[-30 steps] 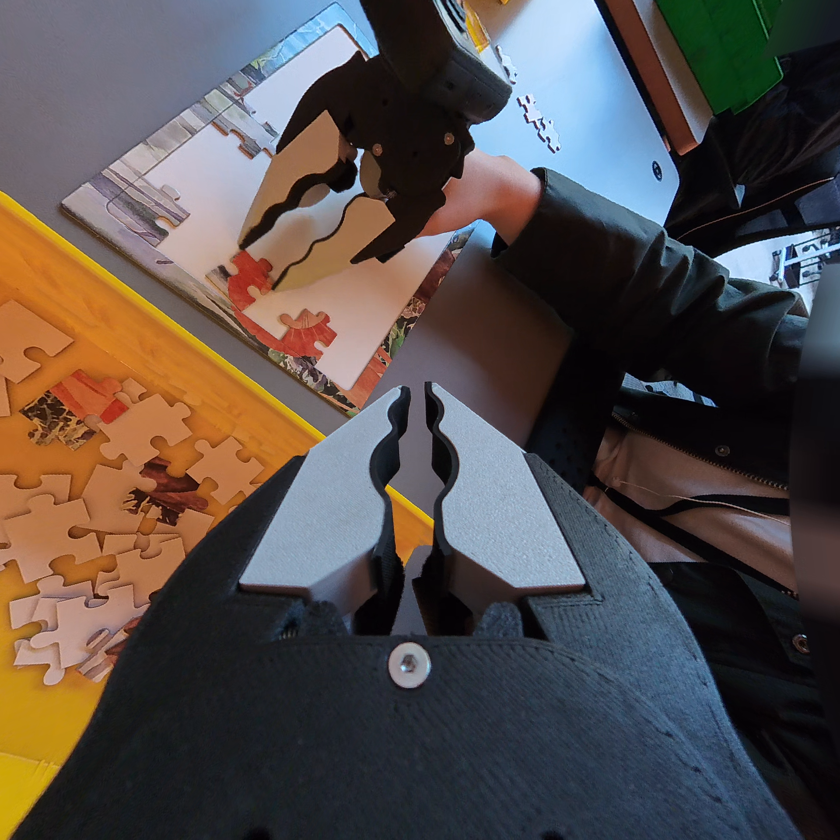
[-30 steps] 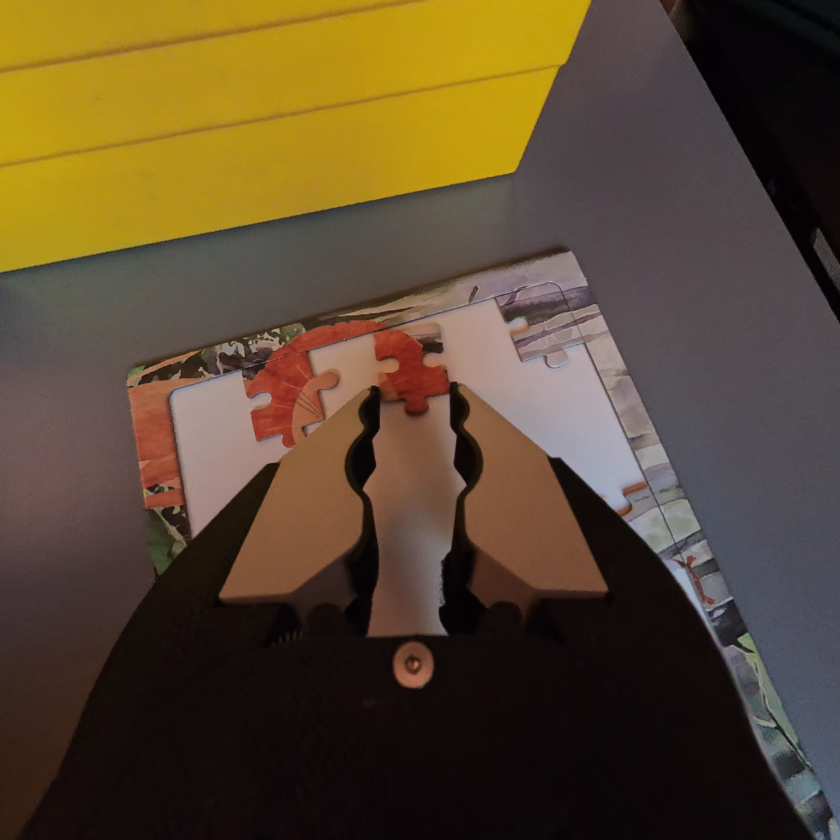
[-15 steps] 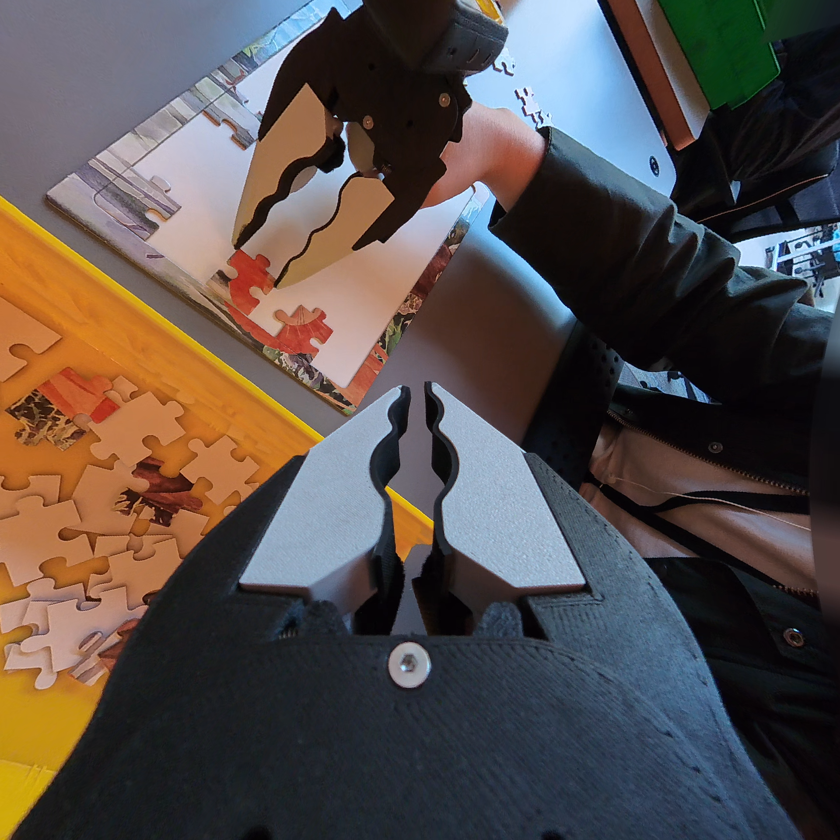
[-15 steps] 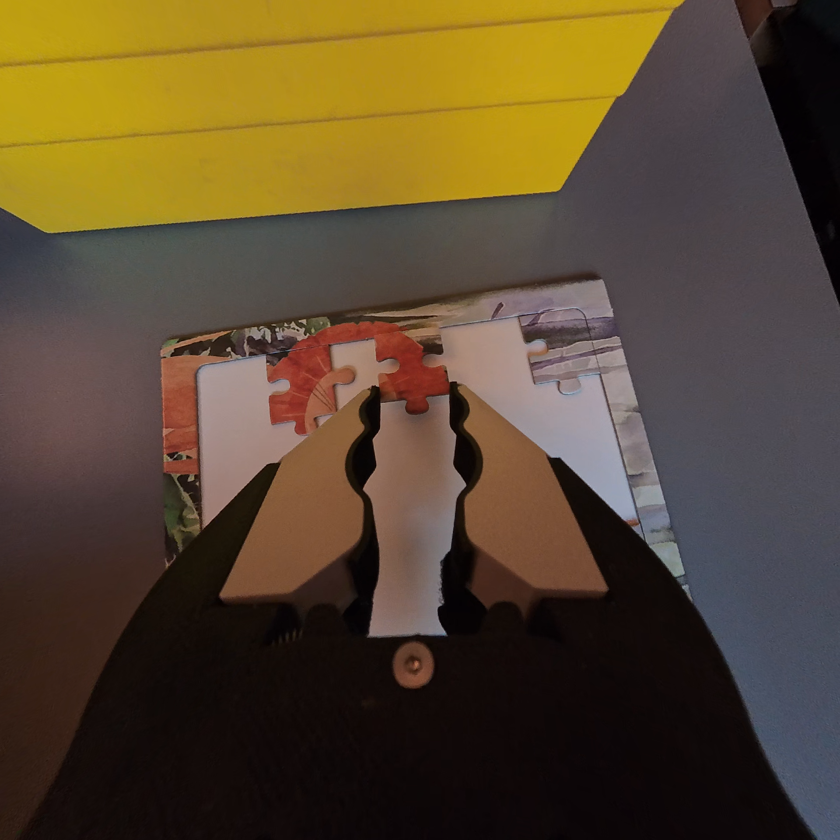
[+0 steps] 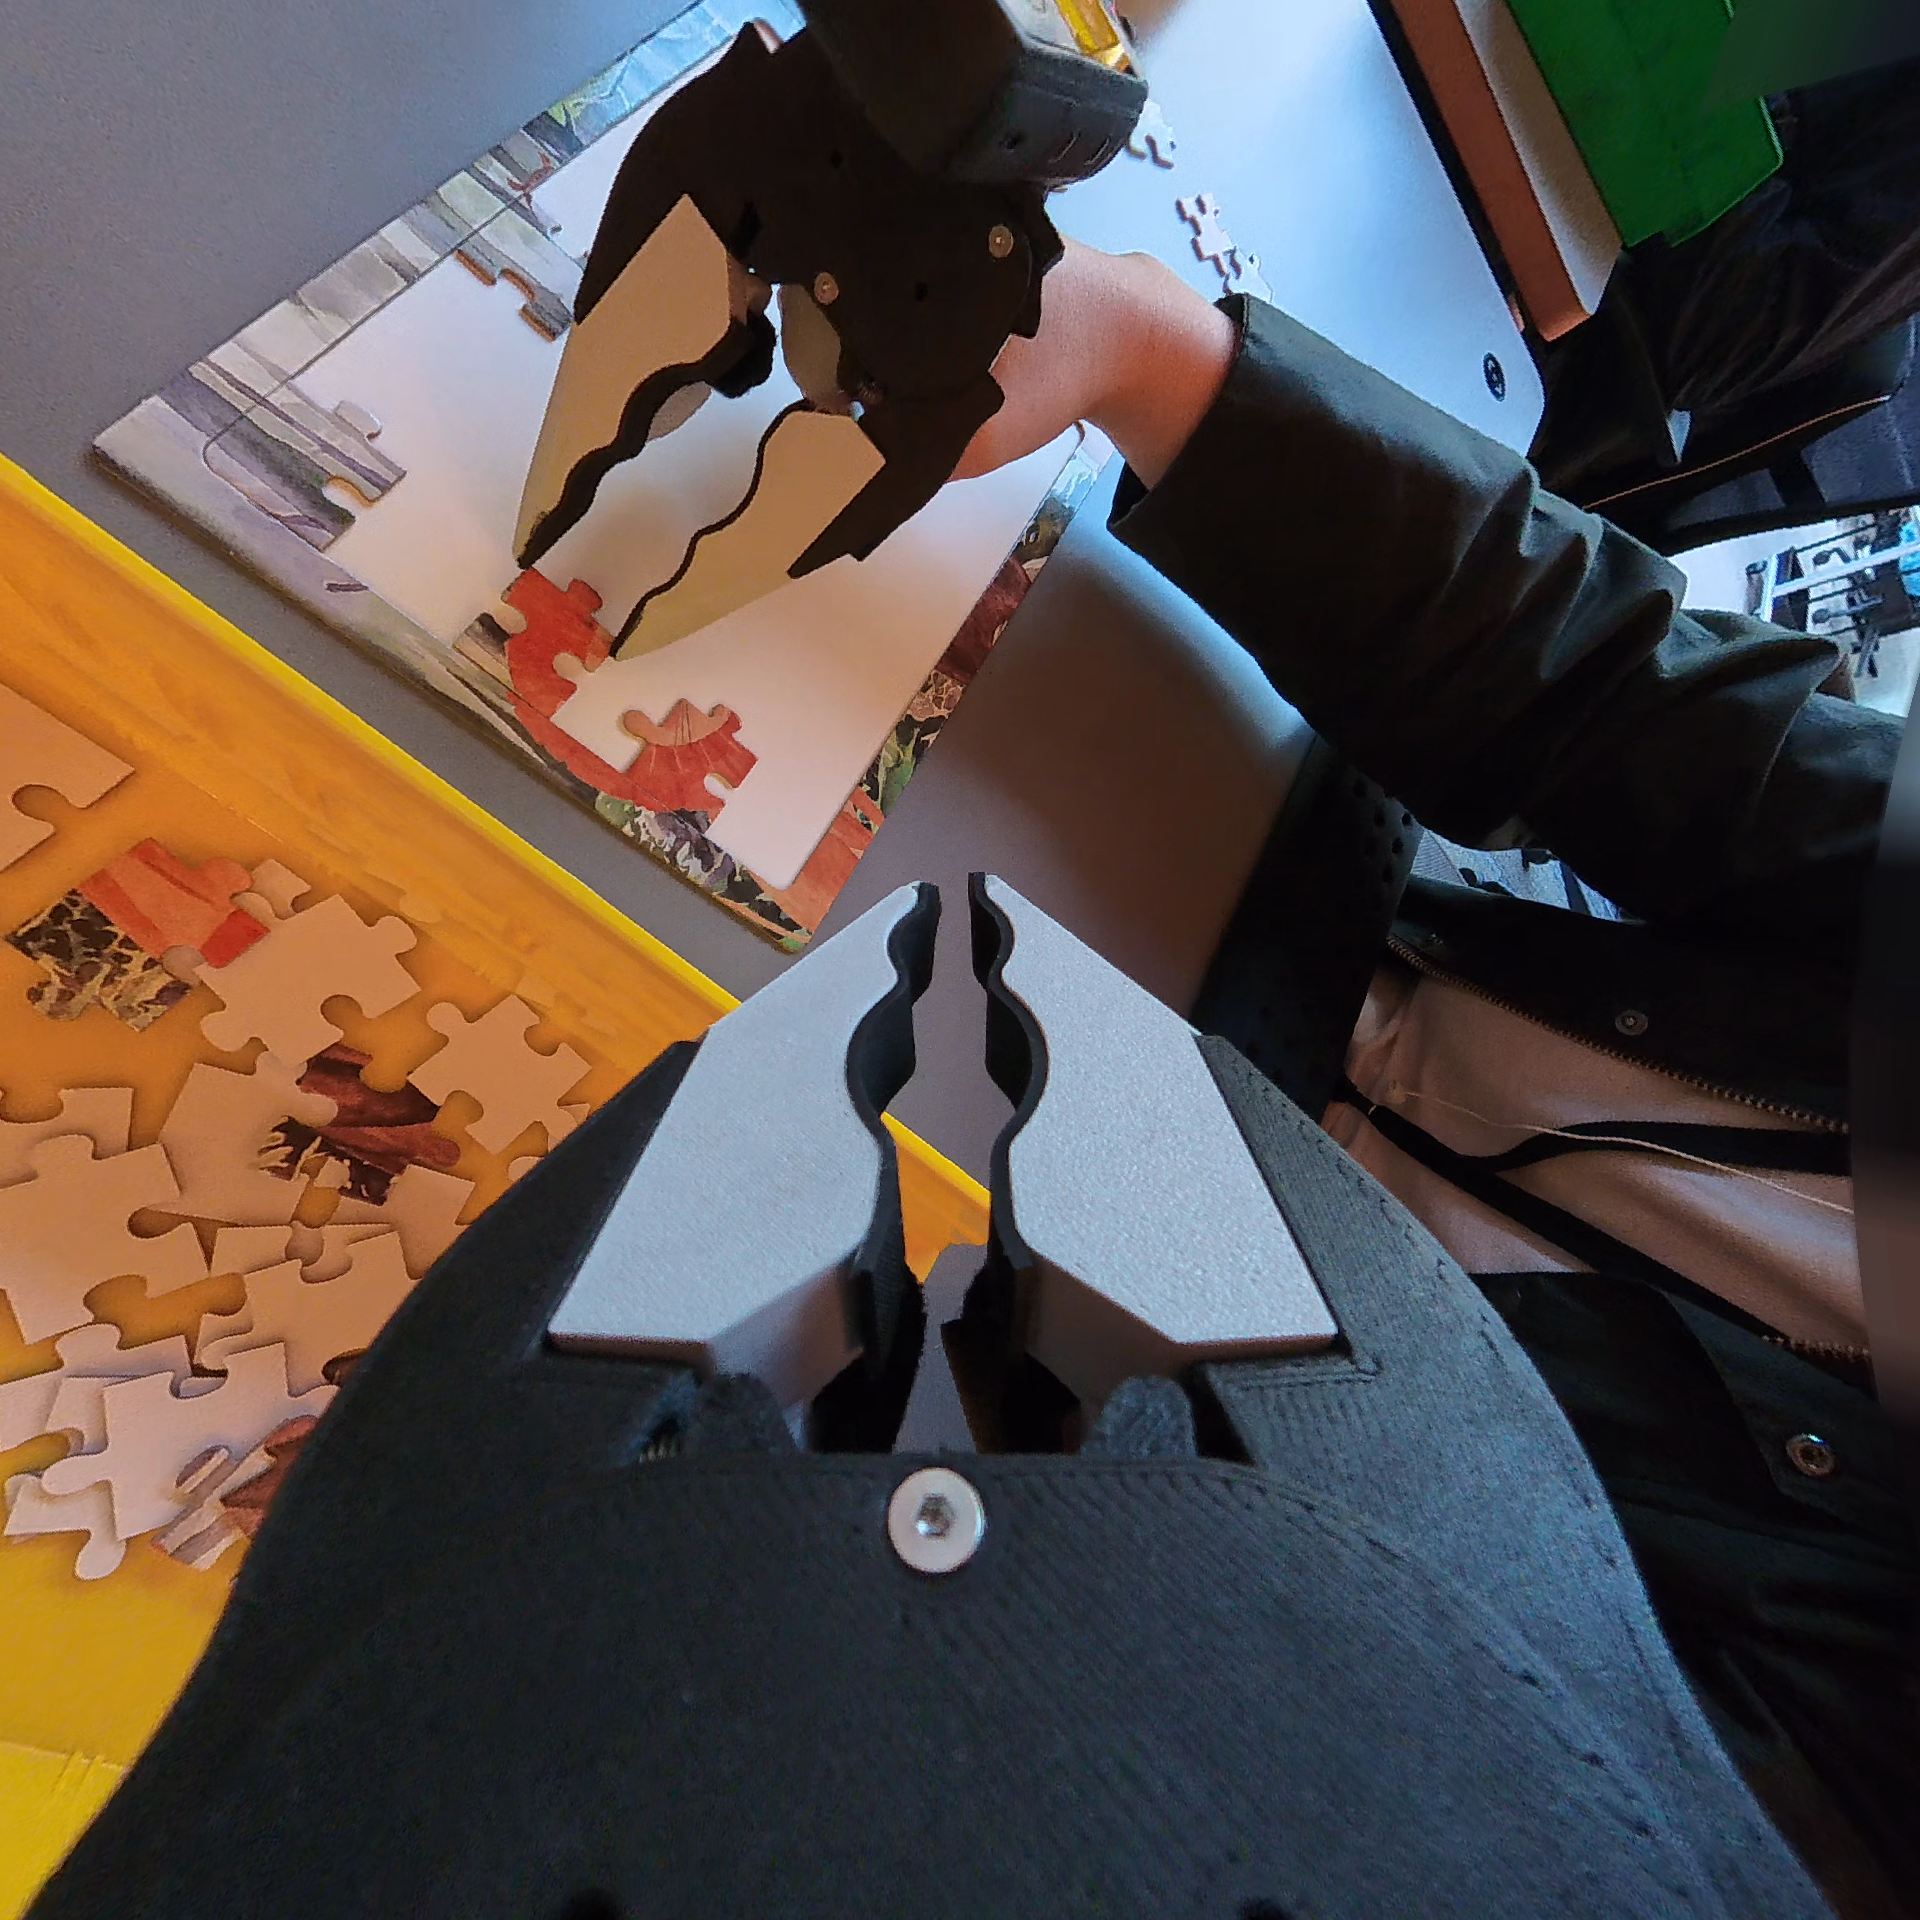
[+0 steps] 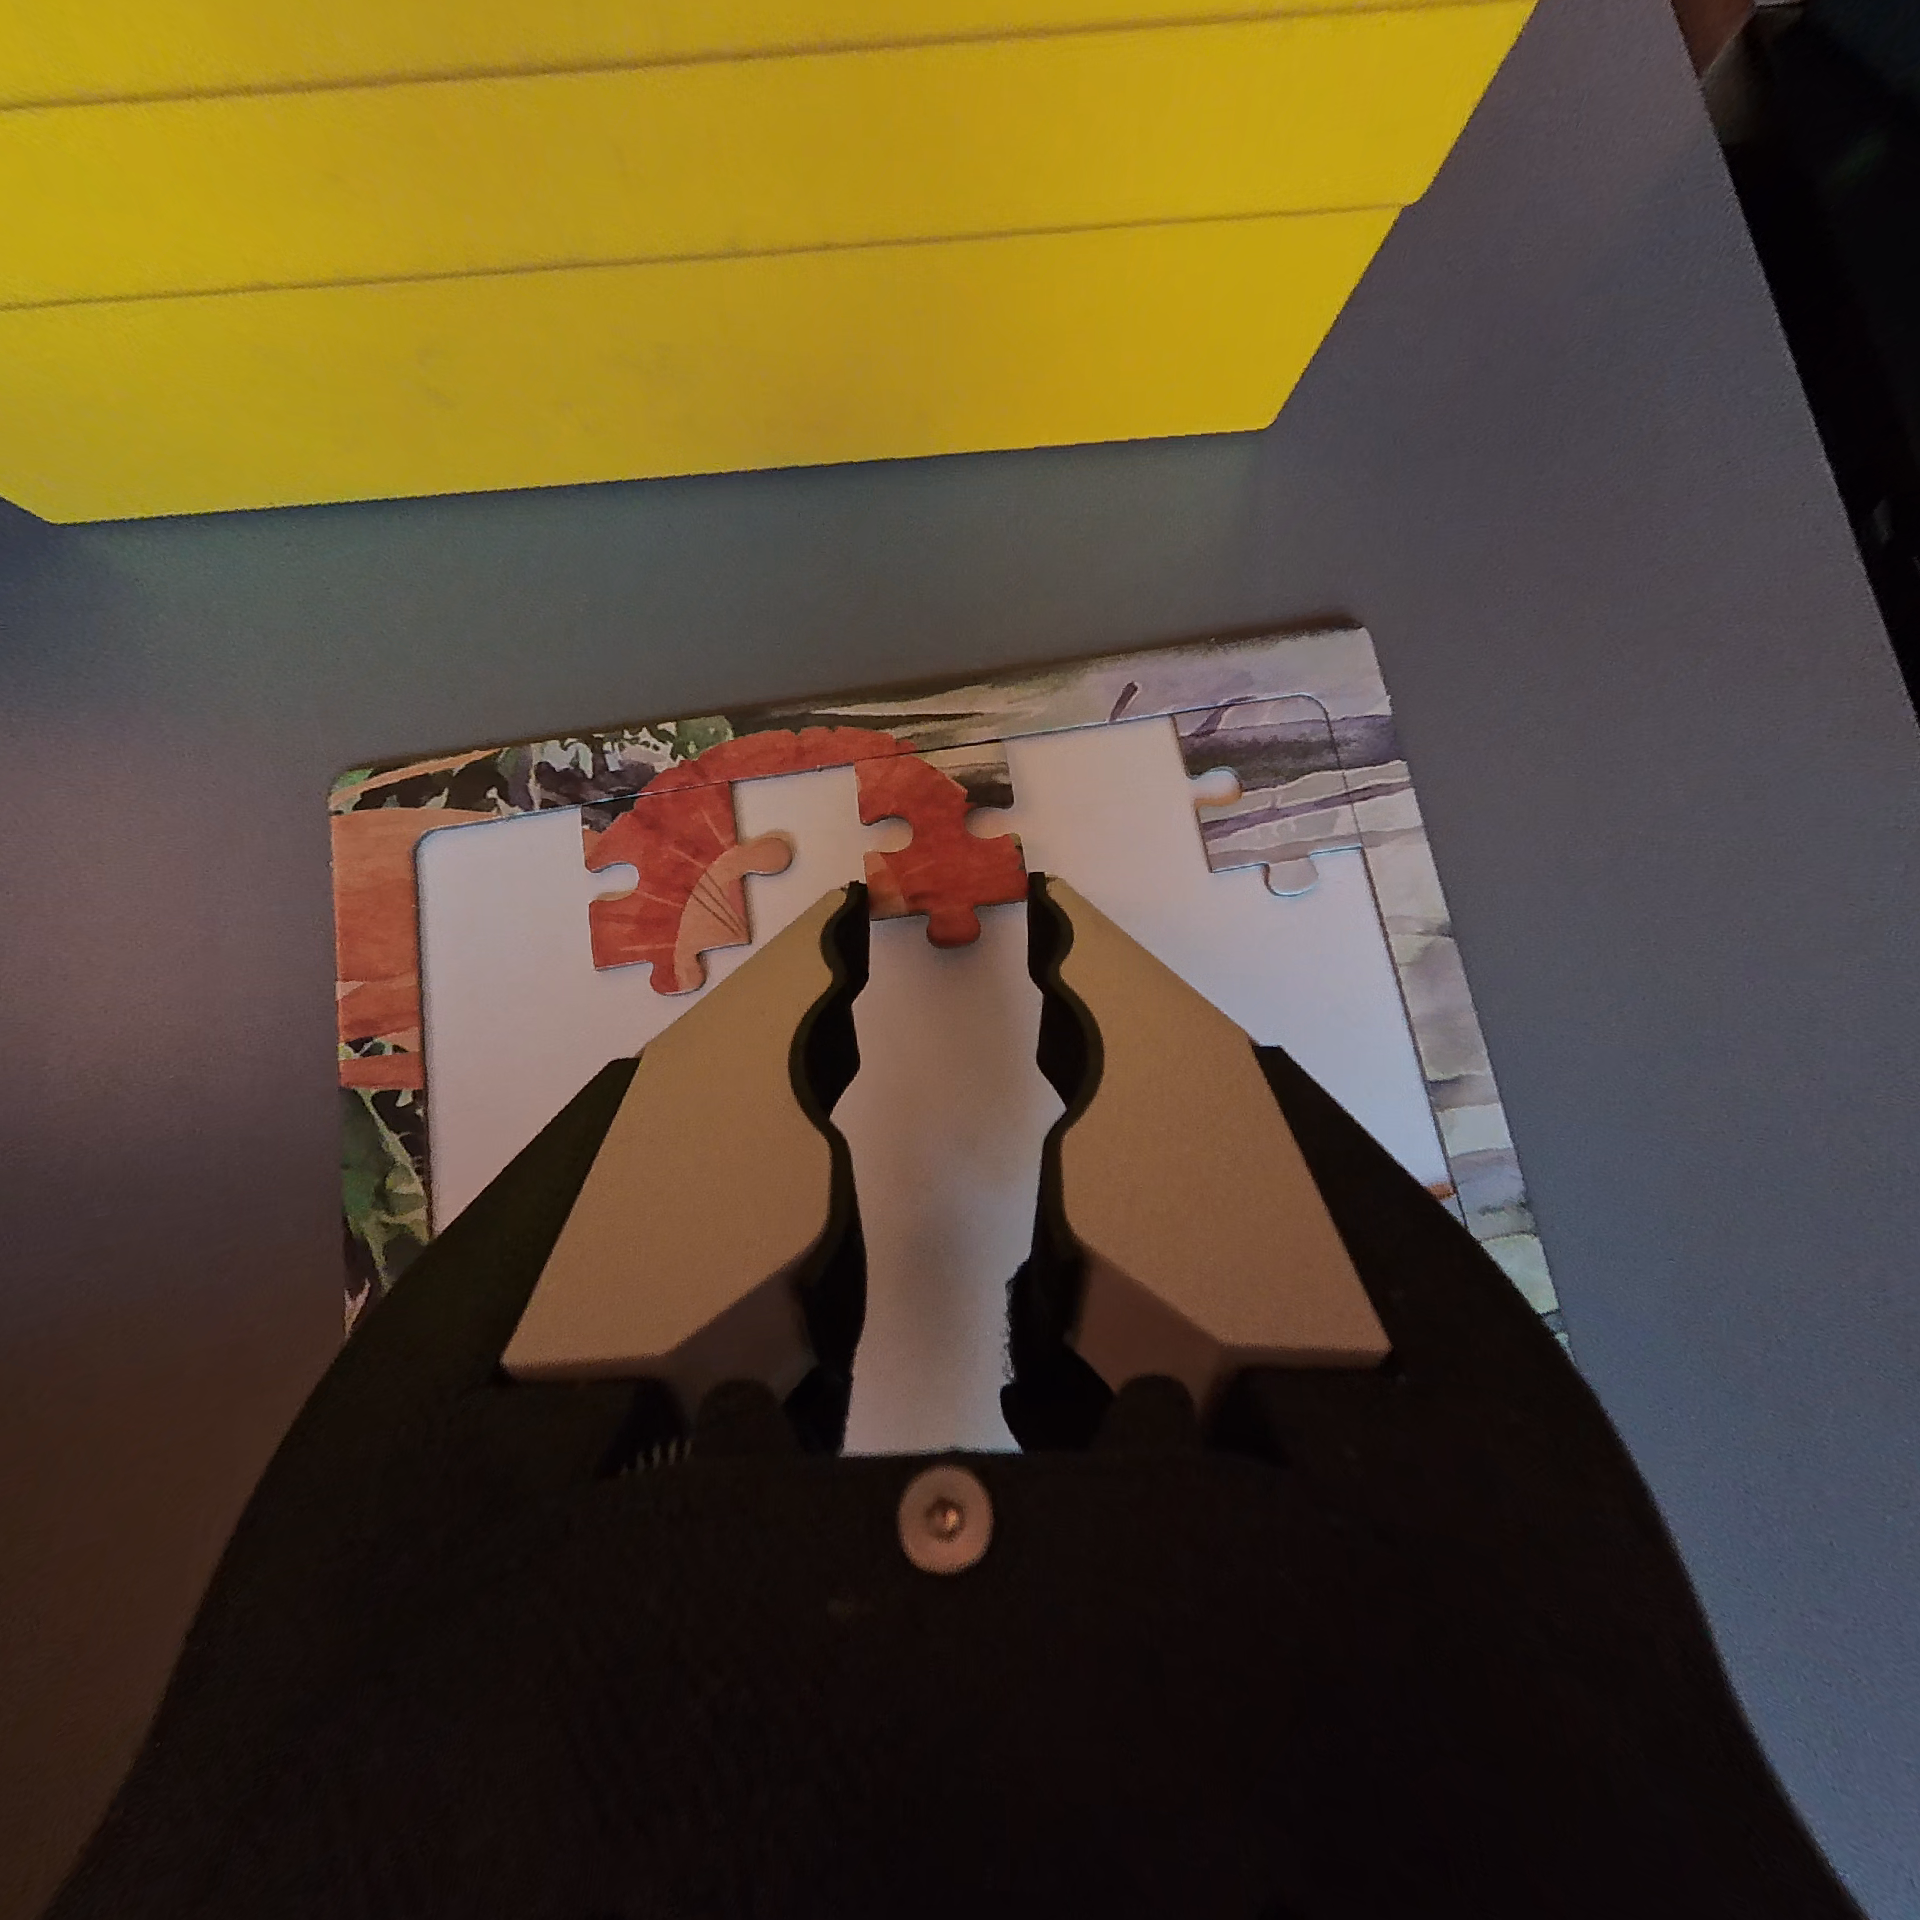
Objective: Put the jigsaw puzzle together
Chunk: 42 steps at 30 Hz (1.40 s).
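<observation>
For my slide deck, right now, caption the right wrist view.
Open right gripper straddles a red-orange cardboard puzzle piece in the illustrated puzzle frame, near a yellow bin.

An office-like workroom: a plain grey table and metal racks in the bright background.

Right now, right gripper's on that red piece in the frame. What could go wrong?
1. The right gripper is open, its tips at the red piece; a sideways nudge could unseat it or shift the puzzle frame.
2. The other red piece sits close by, and a finger could catch it.
3. The left gripper hangs nearly shut over the yellow box, holding nothing.
</observation>
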Motion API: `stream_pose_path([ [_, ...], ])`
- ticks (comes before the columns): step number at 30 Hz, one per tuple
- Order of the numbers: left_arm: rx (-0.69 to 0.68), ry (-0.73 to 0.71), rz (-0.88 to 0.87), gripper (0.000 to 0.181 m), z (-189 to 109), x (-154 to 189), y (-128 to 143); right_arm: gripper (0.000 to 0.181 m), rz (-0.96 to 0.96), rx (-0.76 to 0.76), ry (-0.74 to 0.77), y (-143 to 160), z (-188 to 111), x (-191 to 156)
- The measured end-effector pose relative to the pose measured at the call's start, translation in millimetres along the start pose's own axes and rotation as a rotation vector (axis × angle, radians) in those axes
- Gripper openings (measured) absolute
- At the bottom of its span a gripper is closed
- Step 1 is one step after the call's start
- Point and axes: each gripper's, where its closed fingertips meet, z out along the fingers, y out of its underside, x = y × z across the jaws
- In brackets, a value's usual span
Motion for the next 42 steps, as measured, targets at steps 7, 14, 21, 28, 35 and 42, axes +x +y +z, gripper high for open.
stream_pose_path([
  [7,-0.004,0.000,-0.002,0.004,1,0,0,0.030,-0.002,0.000,0.001,-1,2,0],
  [14,-0.007,0.002,-0.004,0.004,1,0,1,0.031,0.007,0.016,0.010,-3,3,2],
  [21,0.000,-0.001,-0.007,0.004,-1,-1,1,0.035,0.041,0.136,0.043,-19,-35,5],
  [28,0.040,-0.028,-0.028,0.004,-8,-8,-4,0.035,0.033,0.167,0.113,-8,-104,-12],
  [35,0.072,-0.035,-0.012,0.004,-13,-5,-9,0.042,-0.095,0.107,0.020,28,-97,-93],
  [42,0.052,-0.041,-0.016,0.004,-8,-6,-8,0.038,-0.059,0.106,-0.001,50,-84,-95],
])
